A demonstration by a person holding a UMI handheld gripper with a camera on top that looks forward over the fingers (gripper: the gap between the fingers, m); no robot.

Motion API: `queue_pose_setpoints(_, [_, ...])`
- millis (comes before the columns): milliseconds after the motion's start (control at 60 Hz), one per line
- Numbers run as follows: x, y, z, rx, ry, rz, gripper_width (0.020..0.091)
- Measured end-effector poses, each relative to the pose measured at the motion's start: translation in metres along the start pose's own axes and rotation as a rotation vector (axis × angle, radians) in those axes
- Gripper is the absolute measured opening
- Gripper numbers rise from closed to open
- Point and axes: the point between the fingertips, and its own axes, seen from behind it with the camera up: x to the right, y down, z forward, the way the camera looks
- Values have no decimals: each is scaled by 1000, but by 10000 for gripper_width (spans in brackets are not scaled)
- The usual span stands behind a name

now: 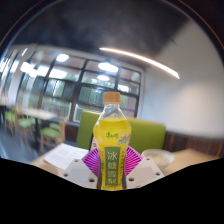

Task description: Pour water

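Observation:
A yellow drink bottle (113, 135) with a yellow cap and a green and yellow label stands upright between my fingers. My gripper (112, 168) is shut on the bottle's lower half, with the pink pads (94, 160) pressed against both sides of the label. The bottle is lifted, and its base is hidden below the fingers. No cup or other vessel shows.
A light wooden table (190, 160) lies below and beyond the bottle, with a white sheet (66, 155) on it to the left. A green sofa back (160, 133) runs behind. Large dark-framed windows (80, 85) and ceiling lights fill the background.

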Motion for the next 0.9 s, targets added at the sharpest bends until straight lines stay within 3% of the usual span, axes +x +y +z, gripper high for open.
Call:
queue_pose_setpoints(50, [8,13,3,-35,-21,177,275])
queue_pose_setpoints(67, [5,34,8,-12,0,246,274])
queue_pose_setpoints(367, [-41,106,30,-99,-118,192,274])
queue_pose_setpoints(433, [-37,100,32,-71,-125,167,288])
queue_pose_setpoints(583, [-39,106,28,-84,-115,190,303])
queue_pose_setpoints(750, [-36,102,24,-80,-114,195,466])
queue_pose_setpoints(800, [-34,103,22,-83,-104,192,586])
queue_pose_setpoints(867, [-32,99,24,-79,-102,198,864])
queue_pose_setpoints(900, [-29,99,24,-78,-93,199,843])
